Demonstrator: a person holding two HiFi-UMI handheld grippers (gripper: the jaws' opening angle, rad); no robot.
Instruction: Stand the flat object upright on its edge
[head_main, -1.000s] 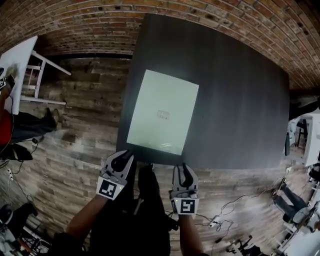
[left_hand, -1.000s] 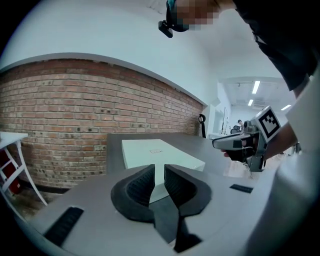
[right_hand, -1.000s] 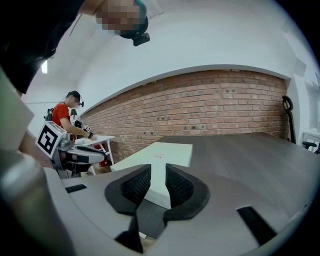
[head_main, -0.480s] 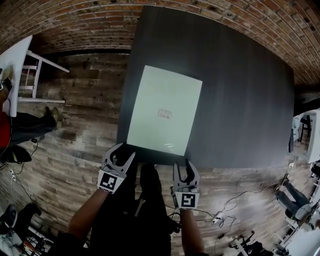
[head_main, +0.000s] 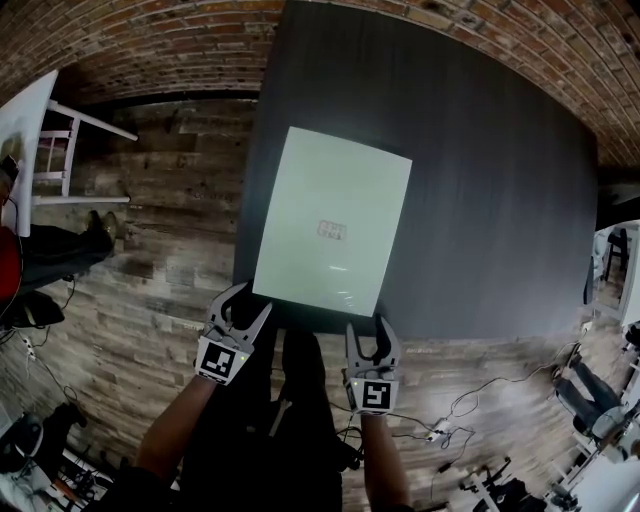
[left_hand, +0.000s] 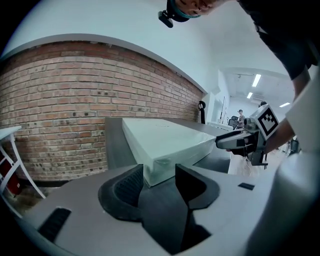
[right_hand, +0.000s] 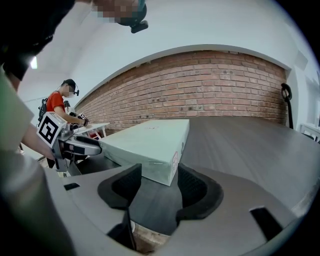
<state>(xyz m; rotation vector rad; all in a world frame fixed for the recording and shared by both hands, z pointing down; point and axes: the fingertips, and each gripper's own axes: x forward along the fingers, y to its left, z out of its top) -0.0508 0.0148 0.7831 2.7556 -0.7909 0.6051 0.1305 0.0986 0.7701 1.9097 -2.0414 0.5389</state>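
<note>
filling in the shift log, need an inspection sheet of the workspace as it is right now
surface: dark table, only the box on it
job's things: pale green flat box, lying flat by the table's near edge
clutter: nothing seen
grippers: left gripper and right gripper open, jaws have just been opening, nothing gripped, a near box corner just ahead of each
cables: loose cables on the wood floor
surroundings: brick wall, white table, person in red

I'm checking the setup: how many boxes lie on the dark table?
1: the box lies flat at the near left corner of the table. Nothing seems hidden.
</note>
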